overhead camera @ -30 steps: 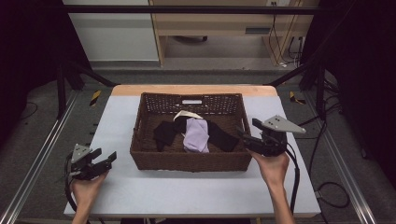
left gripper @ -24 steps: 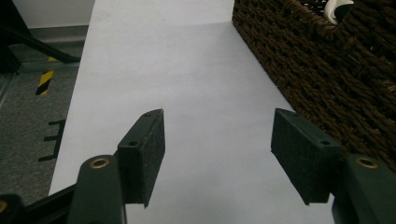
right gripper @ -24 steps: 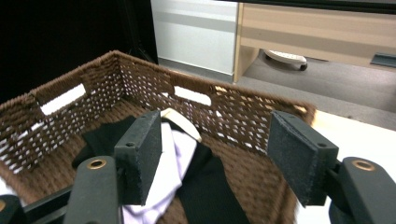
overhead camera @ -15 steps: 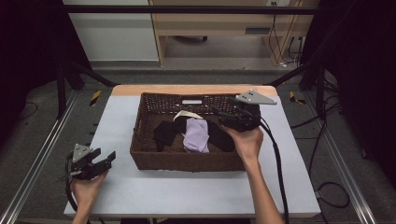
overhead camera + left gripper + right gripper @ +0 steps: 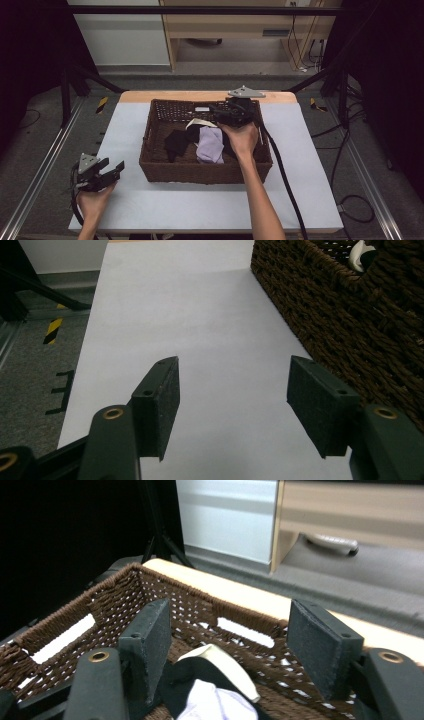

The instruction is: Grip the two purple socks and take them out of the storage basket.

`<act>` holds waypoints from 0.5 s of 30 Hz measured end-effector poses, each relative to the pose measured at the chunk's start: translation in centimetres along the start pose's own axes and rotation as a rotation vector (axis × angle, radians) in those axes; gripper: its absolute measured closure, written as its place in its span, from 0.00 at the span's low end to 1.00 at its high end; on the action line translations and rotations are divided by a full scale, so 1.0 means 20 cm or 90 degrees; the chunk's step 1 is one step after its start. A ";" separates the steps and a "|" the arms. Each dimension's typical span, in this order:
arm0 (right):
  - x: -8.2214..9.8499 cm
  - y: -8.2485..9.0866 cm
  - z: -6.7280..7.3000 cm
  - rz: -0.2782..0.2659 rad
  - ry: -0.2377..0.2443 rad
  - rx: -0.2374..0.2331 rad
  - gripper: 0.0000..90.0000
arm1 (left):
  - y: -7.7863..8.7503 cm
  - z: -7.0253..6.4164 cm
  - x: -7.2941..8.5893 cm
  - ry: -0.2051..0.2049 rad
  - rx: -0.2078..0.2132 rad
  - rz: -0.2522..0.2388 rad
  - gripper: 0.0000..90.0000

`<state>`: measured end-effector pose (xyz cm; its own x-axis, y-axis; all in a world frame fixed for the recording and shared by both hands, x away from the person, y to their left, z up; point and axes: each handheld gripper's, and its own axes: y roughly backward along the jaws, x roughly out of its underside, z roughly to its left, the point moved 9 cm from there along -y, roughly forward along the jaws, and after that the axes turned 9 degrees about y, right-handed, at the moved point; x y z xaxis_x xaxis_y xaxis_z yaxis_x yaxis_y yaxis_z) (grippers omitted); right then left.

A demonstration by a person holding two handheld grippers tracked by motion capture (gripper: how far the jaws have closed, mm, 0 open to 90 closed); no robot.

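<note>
A dark brown wicker basket (image 5: 150, 150) stands mid-table and holds a lilac cloth (image 5: 210, 145), black garments (image 5: 175, 141) and a cream piece (image 5: 198, 122). My right gripper (image 5: 217, 111) hovers over the basket's back right part, jaws open, pointing left across it. In the right gripper view the open gripper (image 5: 227, 642) frames the cream piece (image 5: 220, 665), a black garment (image 5: 192, 680) and the lilac cloth (image 5: 212, 702) below, with the basket's far wall (image 5: 200, 612) behind. My left gripper (image 5: 116, 170) rests open at the table's front left; its view shows the gripper (image 5: 232, 407) above bare white table beside the basket wall (image 5: 350, 325).
The white tabletop (image 5: 310, 175) has bare room on both sides of the basket. A wooden strip (image 5: 200, 96) runs along the far edge. Metal rails (image 5: 45, 165) flank the table. A black cable (image 5: 280, 165) trails from the right gripper across the table's right side.
My right gripper moved from the basket's right front corner up and left, over the basket's back part. The left gripper stayed put.
</note>
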<state>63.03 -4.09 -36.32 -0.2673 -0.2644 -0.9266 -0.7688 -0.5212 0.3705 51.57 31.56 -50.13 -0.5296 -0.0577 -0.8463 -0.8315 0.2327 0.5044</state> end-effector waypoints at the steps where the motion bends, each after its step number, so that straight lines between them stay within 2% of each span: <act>1: 0.01 -0.02 0.00 0.007 0.002 0.003 0.38 | 0.00 0.00 0.00 -0.002 0.000 0.001 0.42; 8: 0.12 -0.16 0.00 0.050 0.014 0.015 0.37 | 0.00 0.00 0.00 -0.003 0.000 -0.001 0.41; 15: 0.20 -0.25 0.01 0.089 0.021 0.020 0.36 | 0.00 0.00 0.00 -0.003 -0.001 -0.001 0.41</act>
<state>65.67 -2.28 -42.00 -0.3542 -0.3587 -0.8636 -0.7431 -0.4526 0.4928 51.56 31.60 -50.04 -0.5282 -0.0538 -0.8474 -0.8323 0.2307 0.5040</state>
